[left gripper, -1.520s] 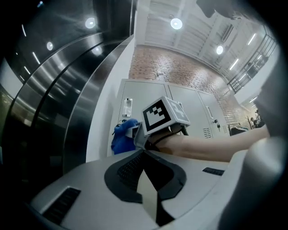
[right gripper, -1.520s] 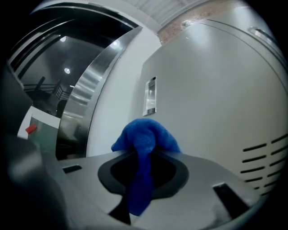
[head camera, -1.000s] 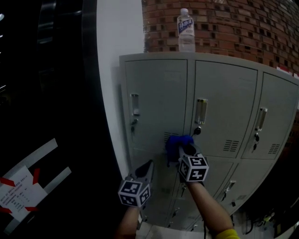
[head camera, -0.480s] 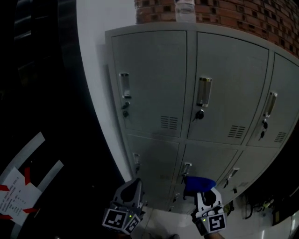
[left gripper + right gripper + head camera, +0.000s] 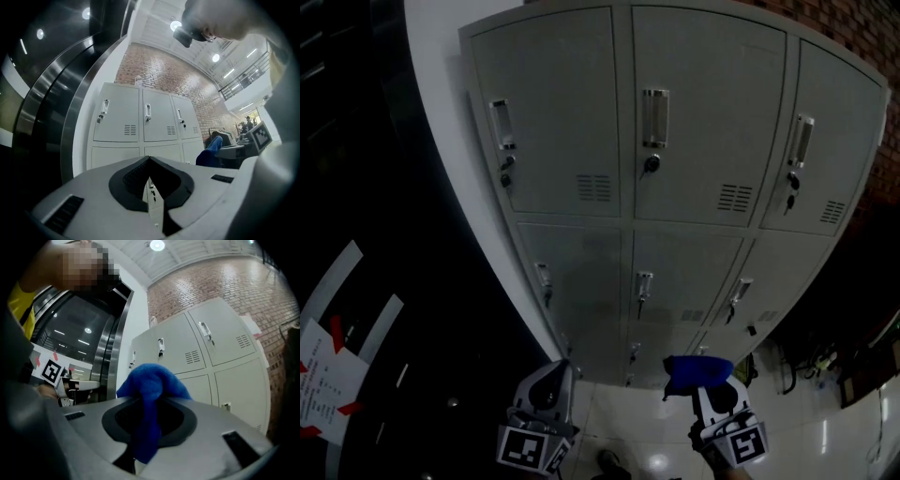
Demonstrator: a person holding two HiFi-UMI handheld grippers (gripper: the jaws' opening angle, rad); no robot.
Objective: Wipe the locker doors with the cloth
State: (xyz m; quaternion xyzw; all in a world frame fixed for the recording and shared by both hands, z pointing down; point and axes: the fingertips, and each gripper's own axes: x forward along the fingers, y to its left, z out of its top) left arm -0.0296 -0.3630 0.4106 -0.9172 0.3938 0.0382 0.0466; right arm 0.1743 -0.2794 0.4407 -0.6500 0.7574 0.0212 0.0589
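The grey lockers (image 5: 675, 141) stand in rows of three doors, each with a handle and a key lock. Low in the head view, my right gripper (image 5: 705, 386) is shut on a blue cloth (image 5: 697, 372) that bunches over its tips, level with the bottom row of doors and apart from them. The right gripper view shows the cloth (image 5: 152, 390) hanging between the jaws, with the lockers (image 5: 211, 352) beyond. My left gripper (image 5: 560, 367) sits to the left, shut and holding nothing; its jaws (image 5: 149, 165) meet in front of the lockers (image 5: 140, 122).
A white column strip (image 5: 450, 112) borders the lockers on the left, beside a glossy black wall (image 5: 356, 187). A paper with red tape (image 5: 323, 375) is stuck low on that wall. Cables and clutter (image 5: 811, 361) lie at the lockers' right foot. Shiny floor tiles (image 5: 656, 459) lie below.
My right gripper has come down with the cloth from the upper left door to the level of the bottom row. The head view has tilted down, so the locker top is out of frame.
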